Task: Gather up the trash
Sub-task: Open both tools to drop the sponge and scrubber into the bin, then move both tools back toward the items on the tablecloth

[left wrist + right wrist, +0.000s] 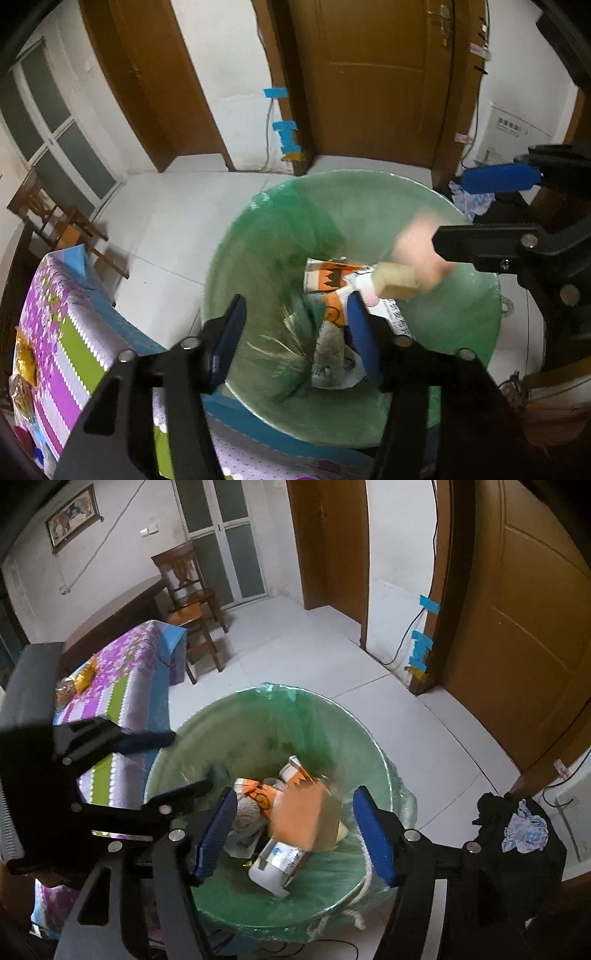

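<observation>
Both grippers hang over the round waste bin lined with a translucent green plastic bag (pixel 325 716), which stands on the pale tiled floor just beside the table under a purple, green and white flowered cloth (pixel 122 701).

Left gripper (pixel 295 332): blue-padded fingers apart, nothing pressed between them. Below the gap, blurred feathery green-and-tan scraps (pixel 291 347) and a grey crumpled wad (pixel 328 350) lie in the bag or are dropping into it; blur leaves that open.

Right gripper (pixel 291 834): fingers apart, no grip. A blurred orange and cream carton-like piece (pixel 306 819) sits between and below them, apparently falling free into the bin.

Already in the bin: orange-and-white printed wrappers (pixel 328 280) and a white crushed paper cup (pixel 275 867).

Progress, judged: several pieces binned, so the job looks well under way. Left to fetch: a gold foil wrapper (pixel 85 675) and a second small crinkled packet (pixel 64 692) on the tablecloth. A pale blue crumpled rag on dark cloth (pixel 524 830) sits off to the right; whether that is trash, unclear.
</observation>
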`<action>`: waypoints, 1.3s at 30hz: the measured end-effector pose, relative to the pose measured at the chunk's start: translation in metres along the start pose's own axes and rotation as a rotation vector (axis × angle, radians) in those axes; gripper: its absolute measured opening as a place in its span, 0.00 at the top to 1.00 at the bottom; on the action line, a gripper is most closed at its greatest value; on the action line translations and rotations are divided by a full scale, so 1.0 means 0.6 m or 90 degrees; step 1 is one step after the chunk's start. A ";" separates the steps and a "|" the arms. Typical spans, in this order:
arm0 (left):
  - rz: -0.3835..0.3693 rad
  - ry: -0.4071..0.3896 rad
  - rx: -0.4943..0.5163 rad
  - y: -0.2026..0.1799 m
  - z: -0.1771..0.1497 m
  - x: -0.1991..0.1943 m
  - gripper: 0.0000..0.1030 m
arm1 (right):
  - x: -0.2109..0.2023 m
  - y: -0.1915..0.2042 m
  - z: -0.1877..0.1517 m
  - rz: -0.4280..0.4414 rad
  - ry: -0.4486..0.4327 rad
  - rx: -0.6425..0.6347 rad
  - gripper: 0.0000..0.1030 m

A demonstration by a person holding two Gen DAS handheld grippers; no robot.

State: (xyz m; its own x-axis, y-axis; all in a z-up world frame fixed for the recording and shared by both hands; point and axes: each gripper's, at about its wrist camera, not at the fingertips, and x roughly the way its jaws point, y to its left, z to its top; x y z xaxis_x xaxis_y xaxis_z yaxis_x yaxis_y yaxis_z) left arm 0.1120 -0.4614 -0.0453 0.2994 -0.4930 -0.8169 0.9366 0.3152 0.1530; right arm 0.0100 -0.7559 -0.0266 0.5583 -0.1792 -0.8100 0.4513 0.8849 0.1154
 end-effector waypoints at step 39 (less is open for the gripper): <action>0.143 -0.070 -0.195 0.195 -0.203 -0.165 0.34 | -0.014 0.147 -0.012 0.079 -0.121 -0.005 0.31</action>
State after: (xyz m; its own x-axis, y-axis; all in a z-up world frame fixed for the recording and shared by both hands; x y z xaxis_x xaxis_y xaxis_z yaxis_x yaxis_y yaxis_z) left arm 0.1697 -0.2769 -0.0145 0.5243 -0.4631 -0.7146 0.7530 0.6440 0.1351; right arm 0.0402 -0.6733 -0.0139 0.7306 -0.1458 -0.6671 0.3660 0.9084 0.2023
